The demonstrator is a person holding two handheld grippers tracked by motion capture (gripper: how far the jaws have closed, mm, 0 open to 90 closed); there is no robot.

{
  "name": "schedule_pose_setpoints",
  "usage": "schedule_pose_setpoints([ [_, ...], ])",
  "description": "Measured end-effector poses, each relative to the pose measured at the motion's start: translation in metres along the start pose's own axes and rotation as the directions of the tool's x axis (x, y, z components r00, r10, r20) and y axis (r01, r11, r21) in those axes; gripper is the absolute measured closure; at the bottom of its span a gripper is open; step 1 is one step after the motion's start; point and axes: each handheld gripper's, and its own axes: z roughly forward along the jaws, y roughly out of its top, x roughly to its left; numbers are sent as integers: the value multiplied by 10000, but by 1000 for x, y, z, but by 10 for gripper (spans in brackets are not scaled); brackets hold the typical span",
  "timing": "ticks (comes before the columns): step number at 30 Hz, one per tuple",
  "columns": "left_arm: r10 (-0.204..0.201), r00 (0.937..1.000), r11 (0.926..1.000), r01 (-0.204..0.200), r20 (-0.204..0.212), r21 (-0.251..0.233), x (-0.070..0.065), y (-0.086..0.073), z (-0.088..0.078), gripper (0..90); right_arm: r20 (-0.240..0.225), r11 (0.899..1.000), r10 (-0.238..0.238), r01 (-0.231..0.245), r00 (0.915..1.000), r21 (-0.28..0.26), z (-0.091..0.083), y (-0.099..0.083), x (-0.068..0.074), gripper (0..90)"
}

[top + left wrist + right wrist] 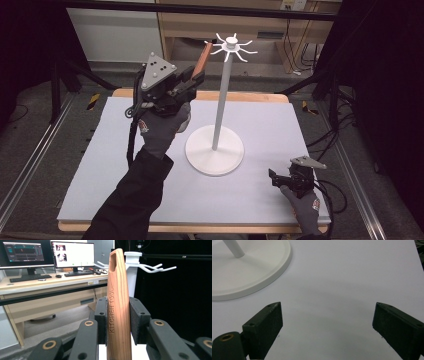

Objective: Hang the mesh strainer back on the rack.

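Note:
A white stand (218,107) with a round base (215,151) and a crown of hooks (231,46) rises from the middle of the table. My left gripper (196,75) is held high beside those hooks, shut on a wooden kitchen tool handle (202,58). In the left gripper view the handle (118,307) stands upright between the pads, its slotted end level with the hooks (150,267). My right gripper (274,177) rests low at the table's near right, open with nothing between its jaws (327,325). The stand base (252,267) lies ahead of it.
A pale grey mat (280,130) covers the wooden table. Behind the table are a wooden desk (45,290) with monitors and keyboards. Black frame bars and cables (330,145) run along the right side.

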Motion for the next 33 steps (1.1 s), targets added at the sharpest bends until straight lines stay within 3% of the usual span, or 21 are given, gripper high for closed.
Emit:
schedule_pose_setpoints([
  [33,6,10000,9999,-7,61,166,-8,-9,20,699,-32,10000,94,-94,10000,29,-1,0,0,96],
])
